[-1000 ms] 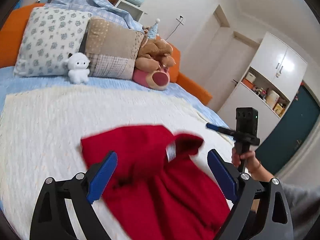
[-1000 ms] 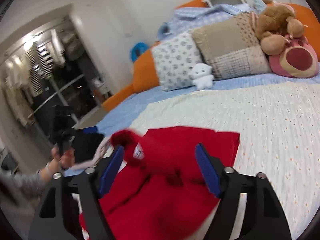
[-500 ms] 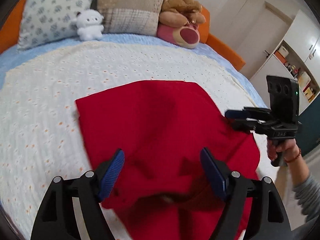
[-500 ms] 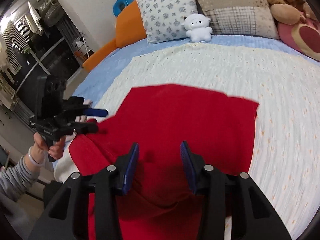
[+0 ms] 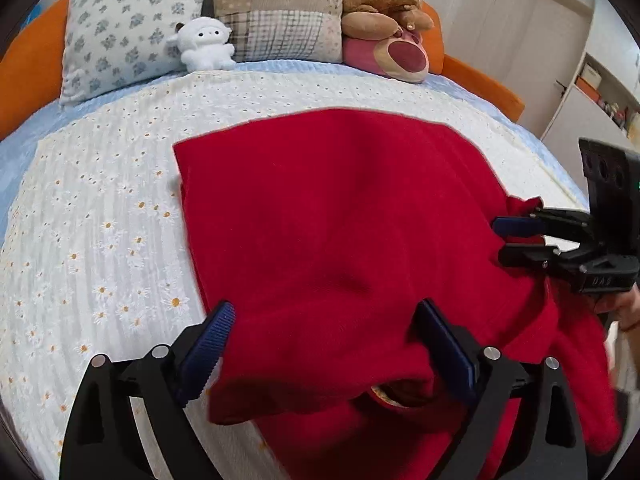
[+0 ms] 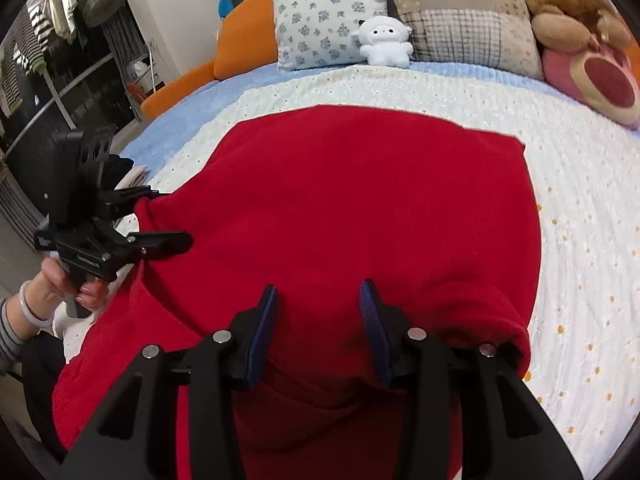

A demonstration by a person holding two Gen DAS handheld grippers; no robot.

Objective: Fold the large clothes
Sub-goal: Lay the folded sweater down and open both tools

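Step in hand: the red garment [image 5: 352, 216] is being laid out flat on the bed, its far hem lying straight across the daisy-print coverlet [image 5: 100, 216]; folding proper is judged not yet begun.
Garment position: it is resting on the middle of the coverlet, with the near end bunching into a thick roll and hanging off the near edge of the bed.
Left gripper [image 5: 324, 344]: jaws are standing wide after narrowing and reopening; the bunched near edge is lying between the pads, which are not pressing on it.
Right gripper [image 6: 318, 320]: jaws are standing about half open, having just been closing; cloth is lying under them, no grip visible.
Next move: judged to be calling for smoothing the near roll, then taking a side edge or sleeve and carrying it toward the centre line.
Surroundings: a floral pillow [image 5: 128, 24], a patchwork pillow [image 5: 280, 12], a white plush toy [image 5: 202, 42] and a brown-and-pink plush bear [image 5: 386, 40] are sitting at the headboard, well apart from the garment.
Obstructions: none on the coverlet; the hanging end is likely to be dragging the cloth off the edge.
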